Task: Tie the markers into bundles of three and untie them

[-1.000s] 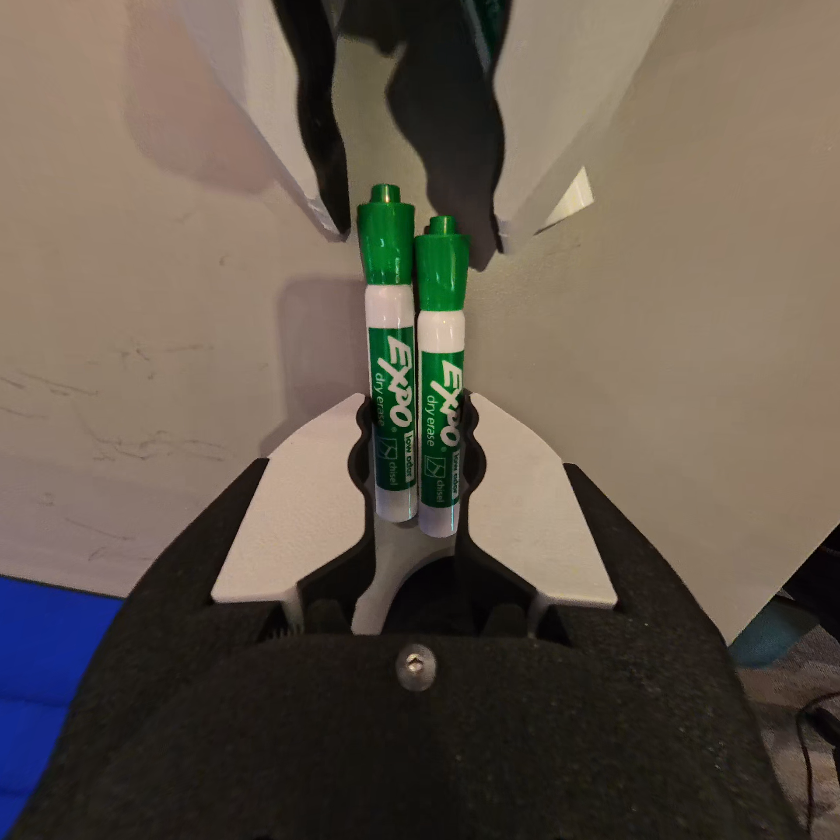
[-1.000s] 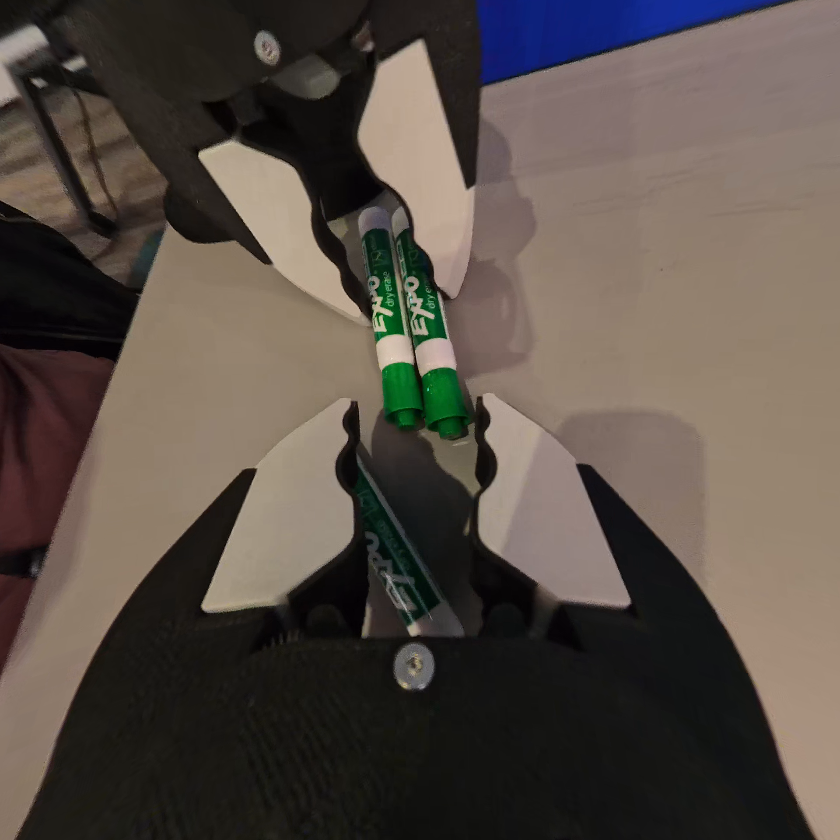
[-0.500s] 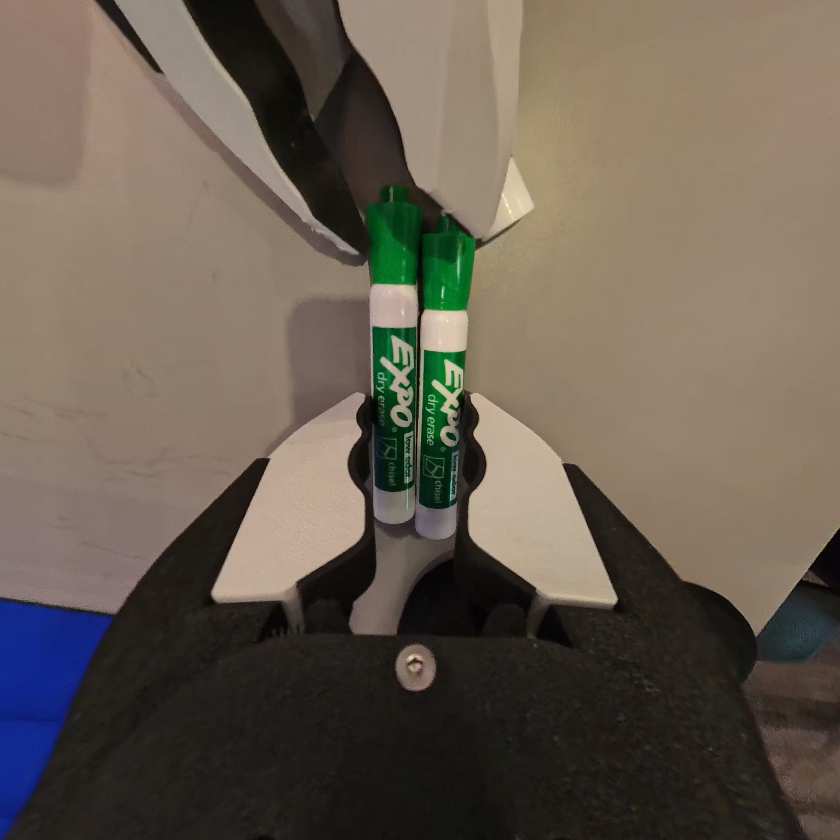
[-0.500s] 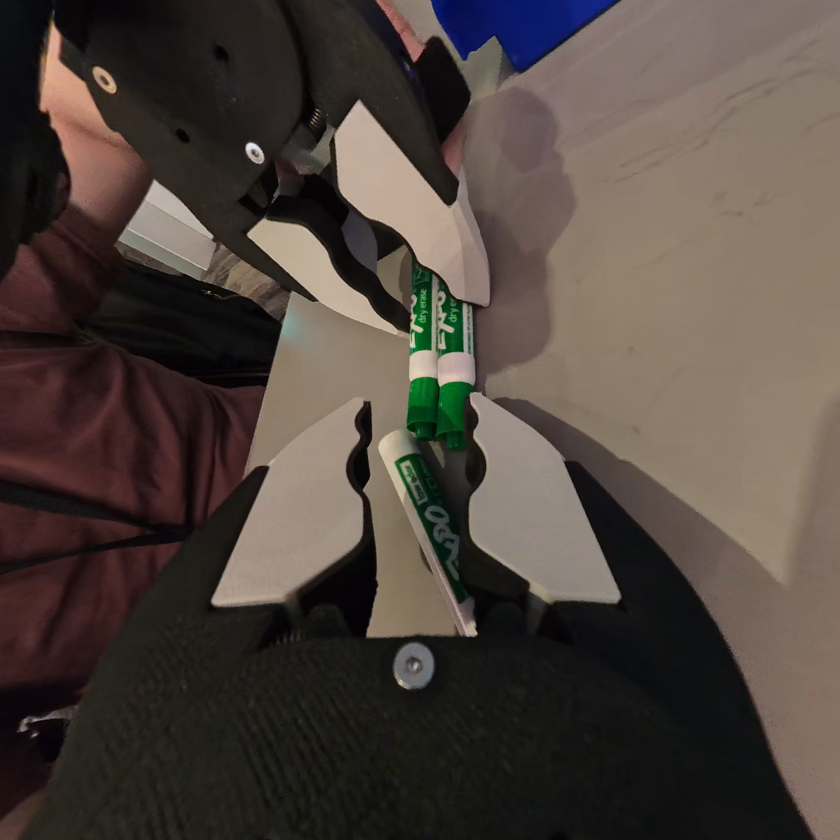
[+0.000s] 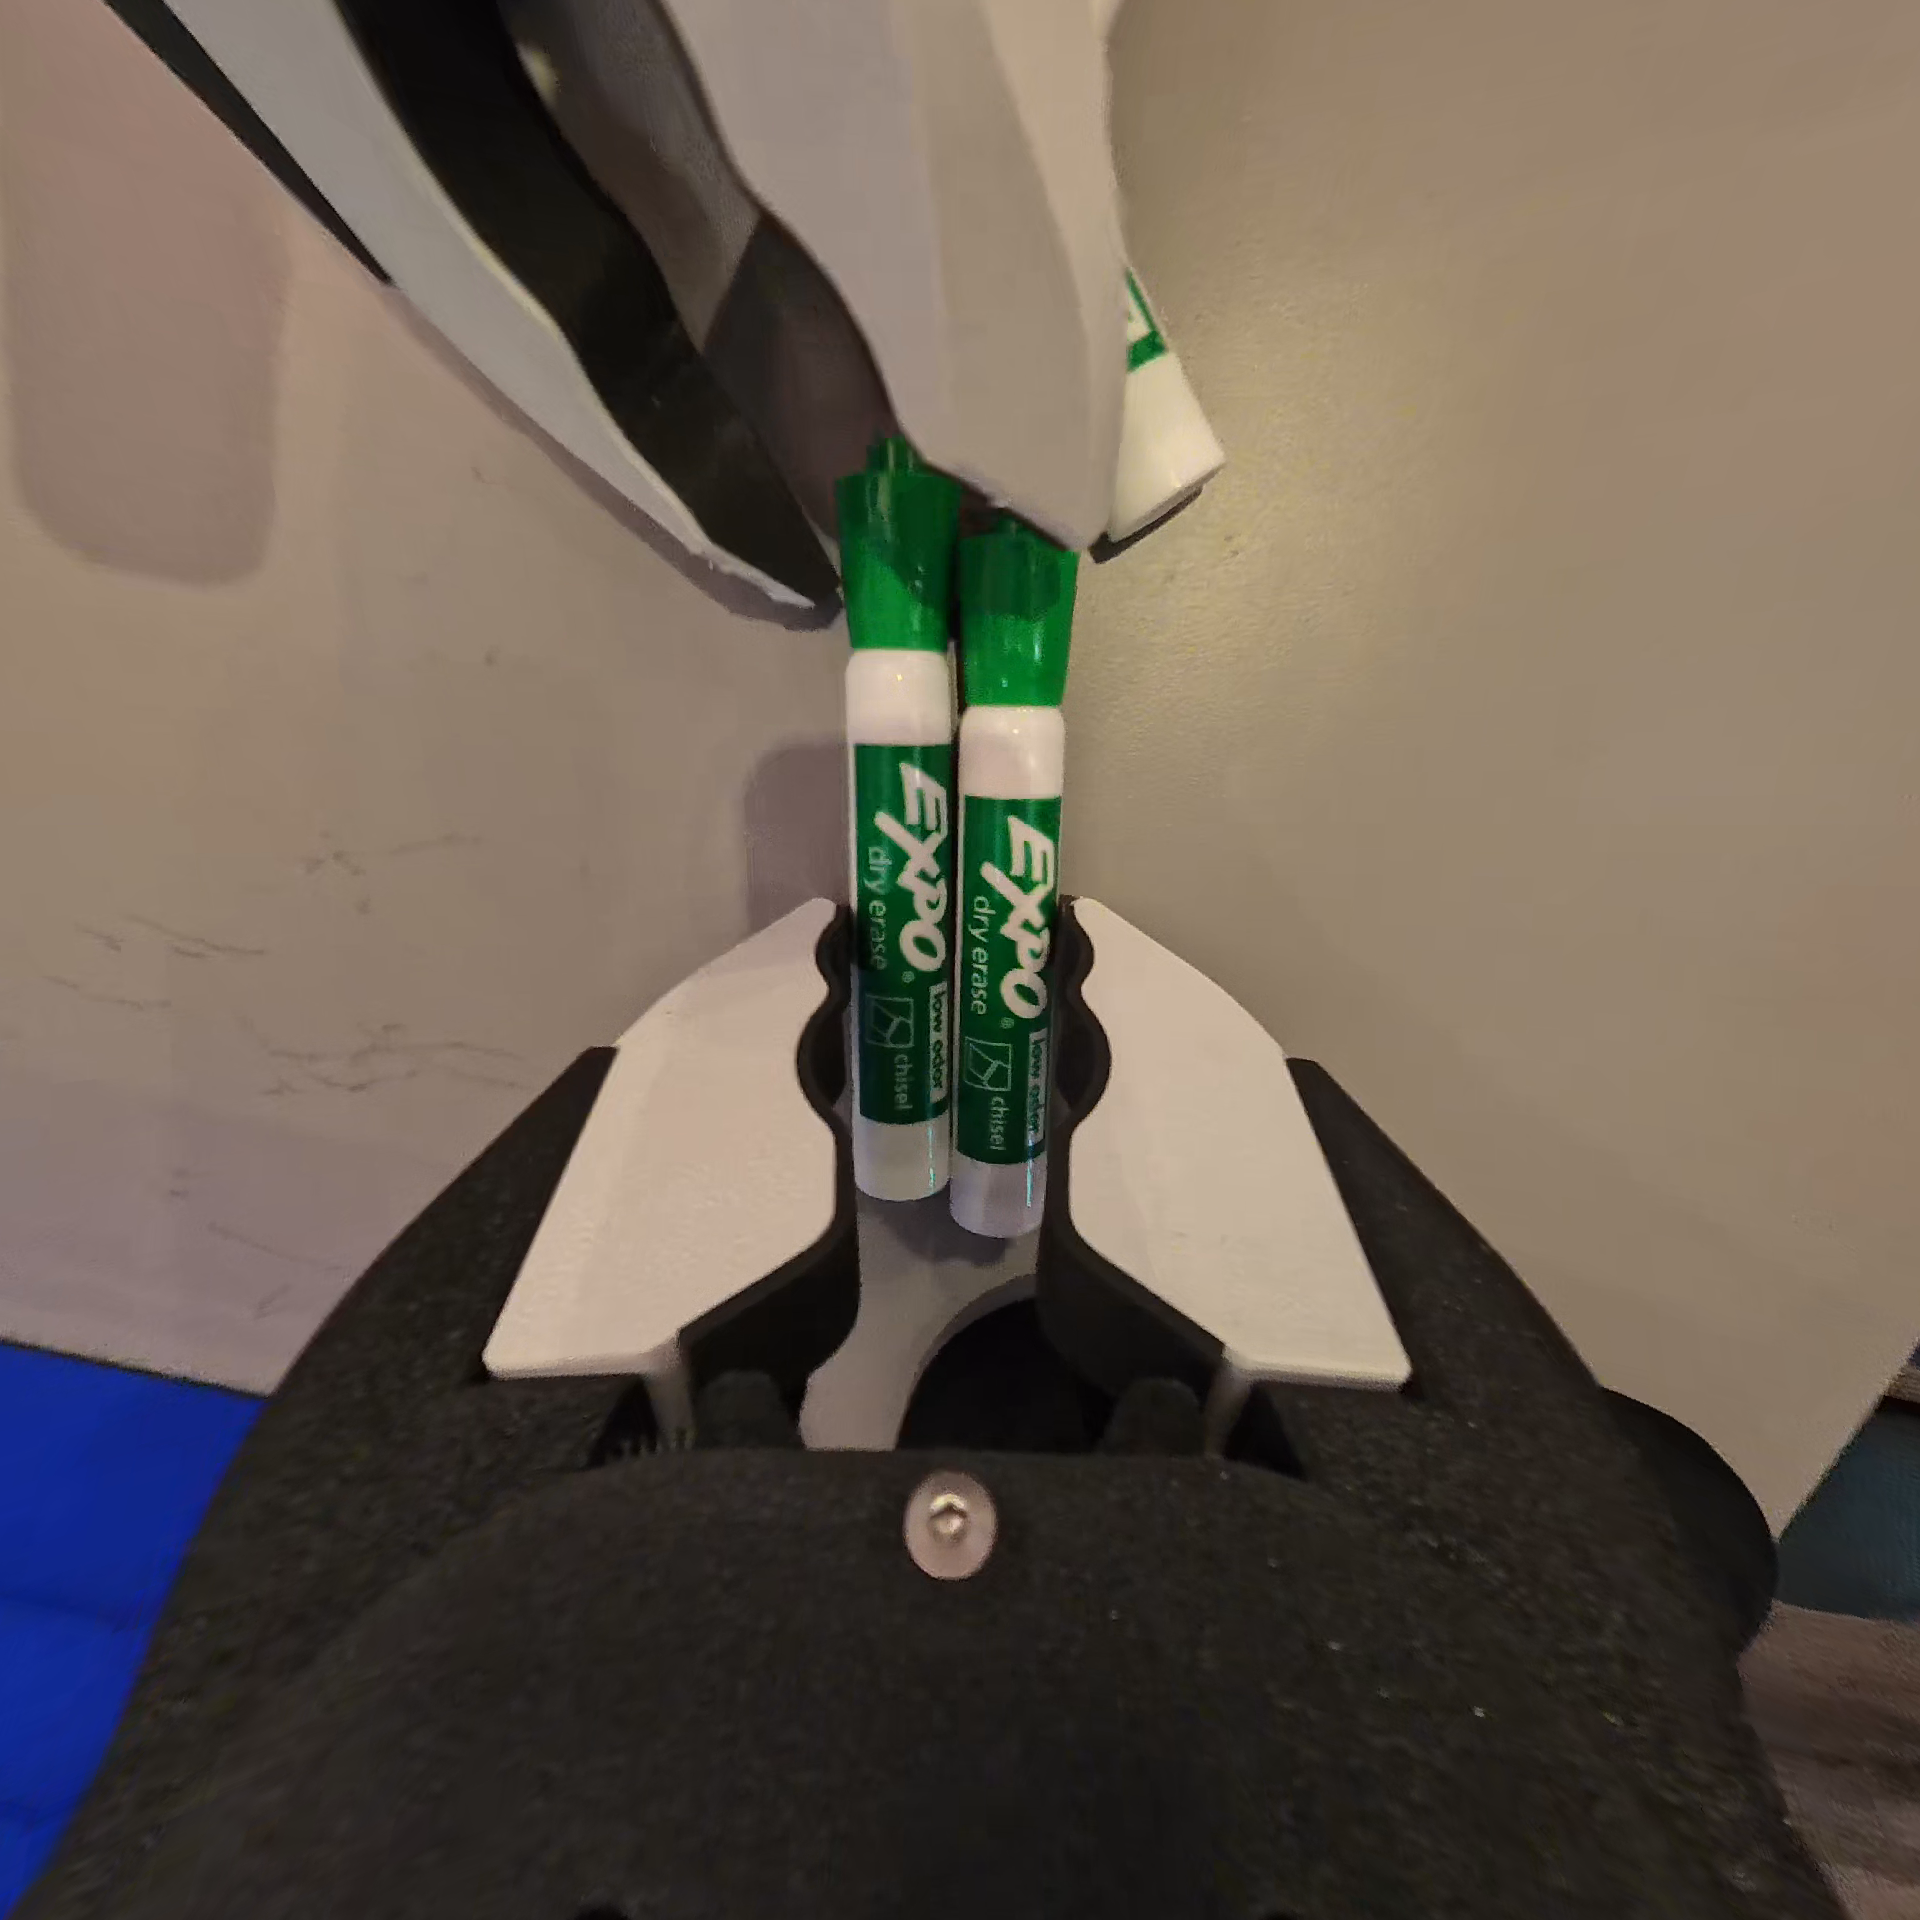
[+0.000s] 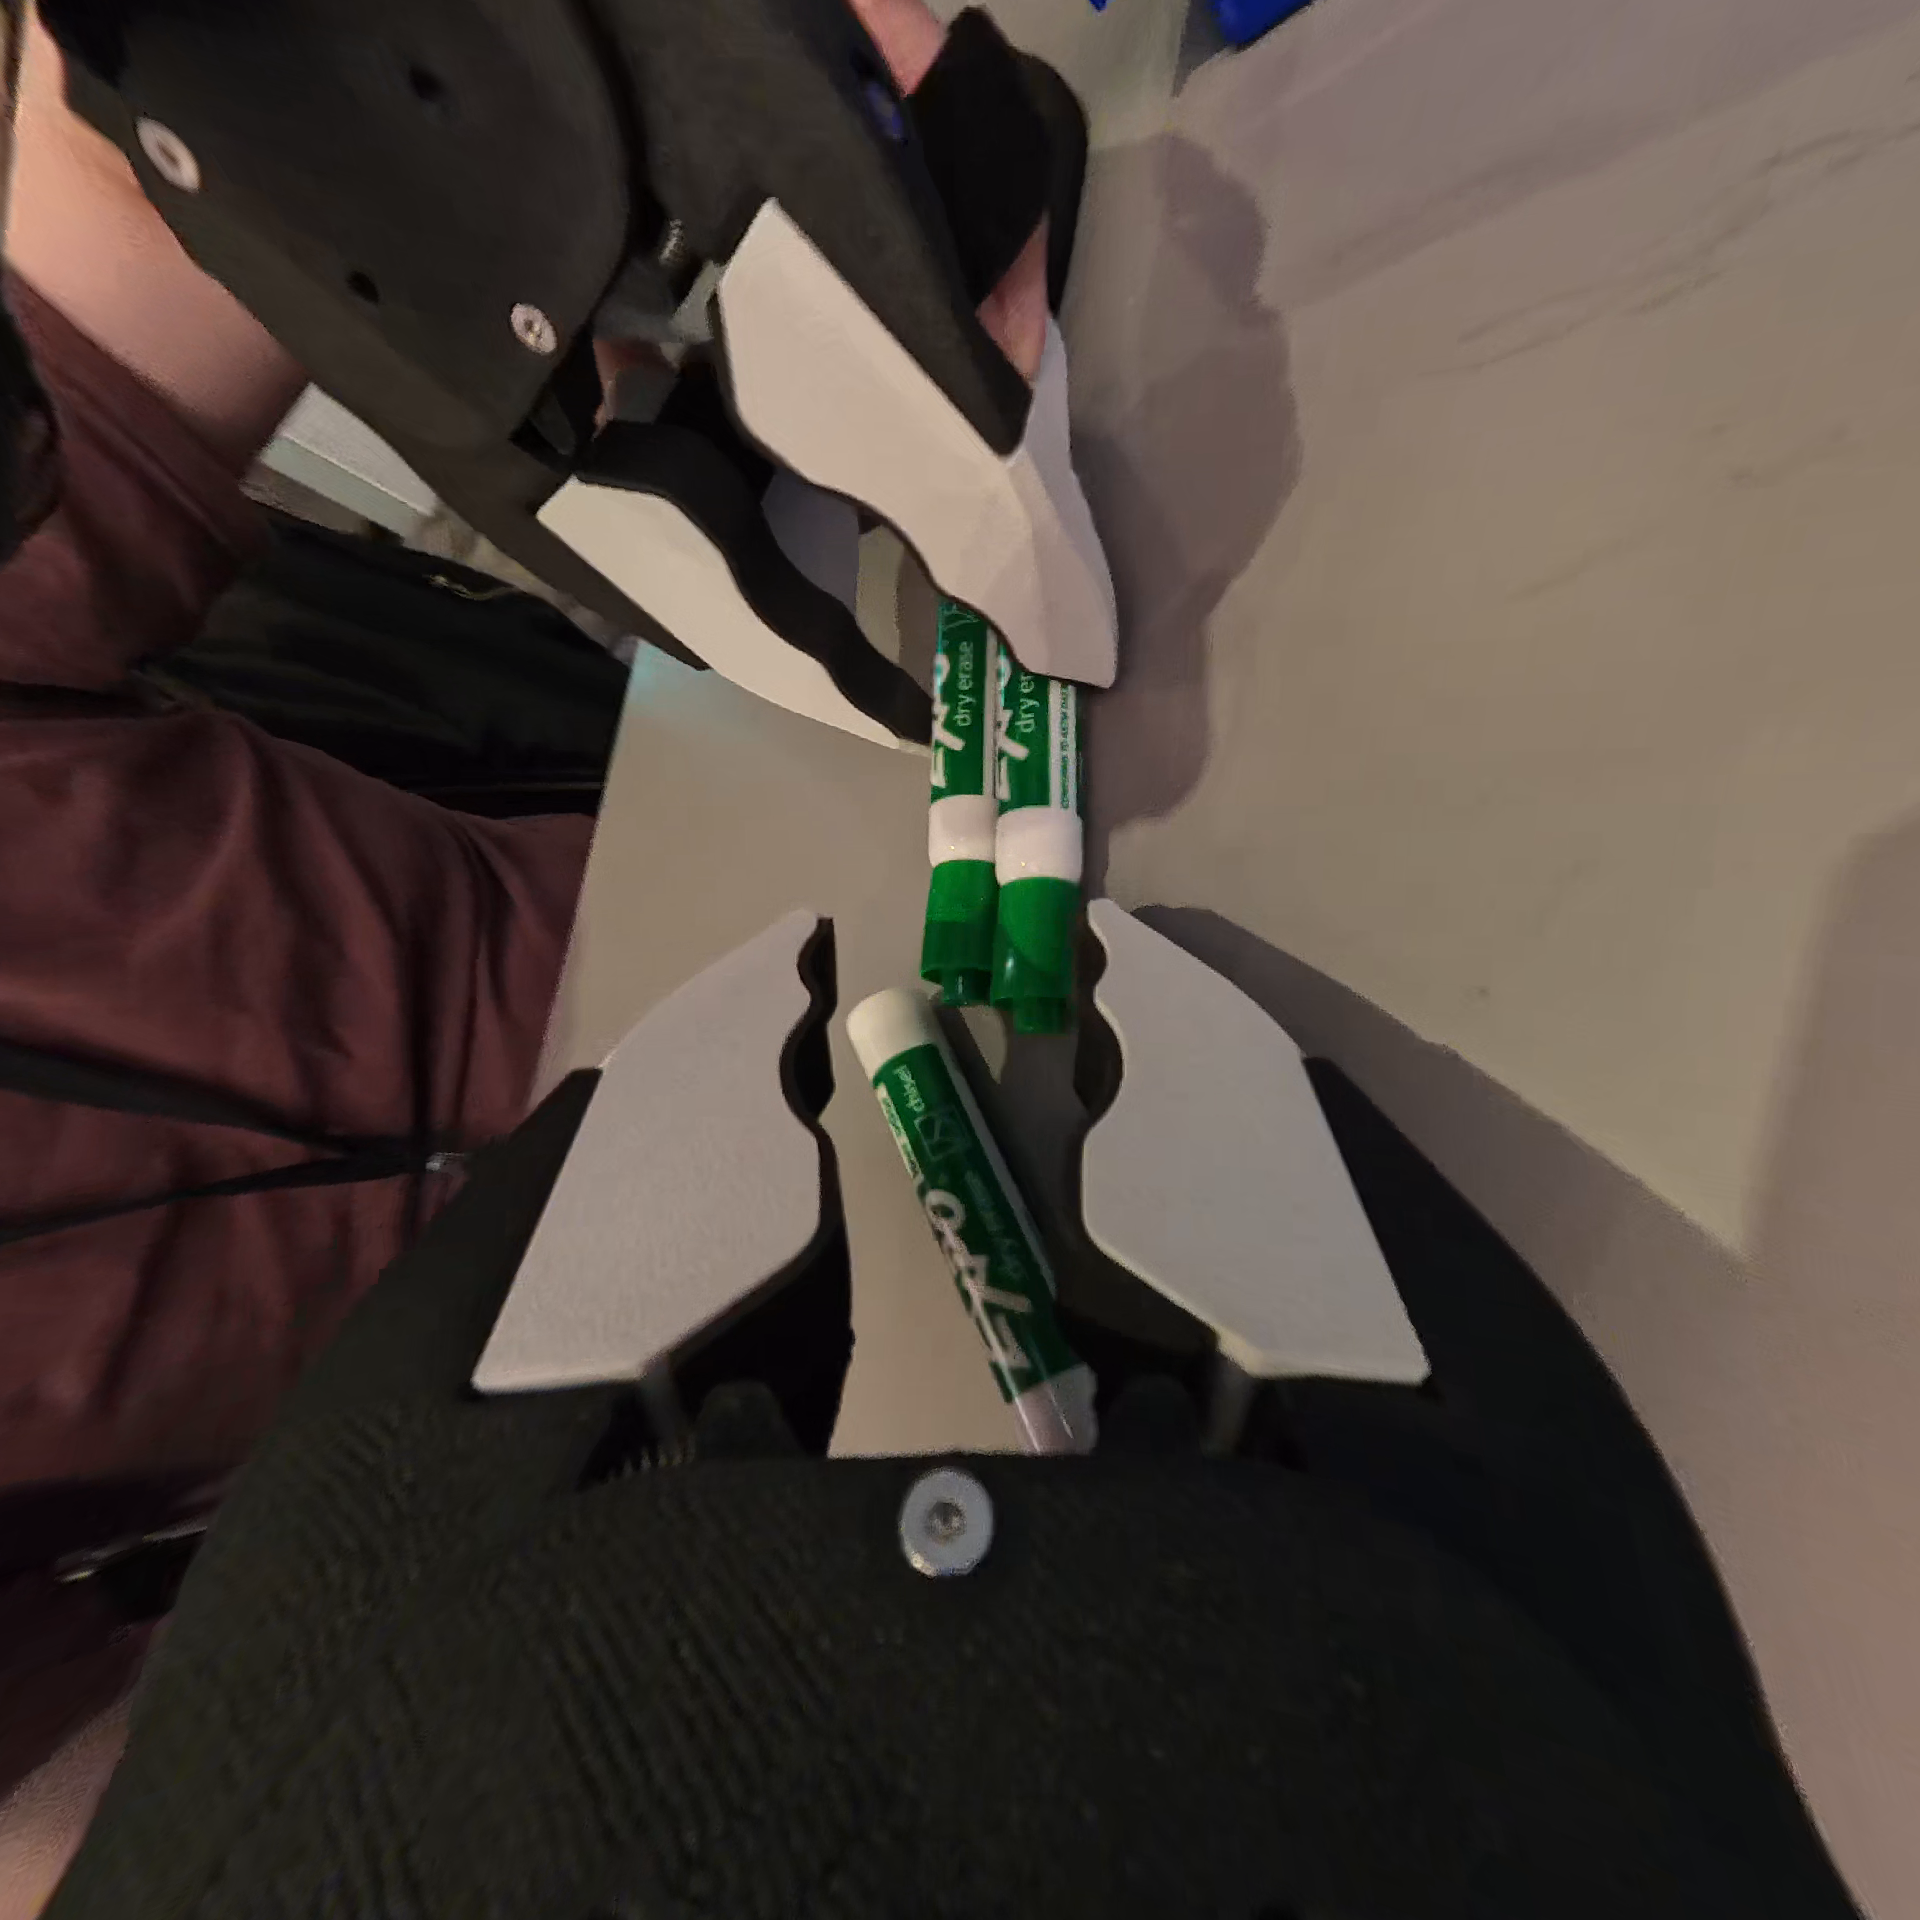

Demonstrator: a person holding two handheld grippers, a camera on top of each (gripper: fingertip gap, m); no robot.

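Observation:
My left gripper (image 5: 954,902) is shut on two green-and-white markers (image 5: 902,935) (image 5: 1008,935), side by side, with their green caps pointing away. My right gripper (image 6: 958,914) is shut on a third green marker (image 6: 956,1174), held askew between its fingers, white end forward. That white end sits just below the two caps (image 6: 997,935). In the left wrist view the right gripper (image 5: 951,577) is at the cap tips, with the third marker's white end (image 5: 1158,447) beside its finger. In the right wrist view the left gripper (image 6: 1003,707) holds the pair above the grey table (image 6: 1558,727).
The grey table (image 5: 1455,727) lies under both grippers, with its edge at the lower right (image 5: 1849,1434). A person's dark red sleeve (image 6: 260,935) is on the left. A blue surface (image 5: 94,1507) shows past the table's near edge. Tip to tip, the grippers are about 6 cm apart.
My right gripper has turned and closed in on the caps of the held pair, carrying the third marker. Its white end now lies by the caps. My left gripper keeps its hold.

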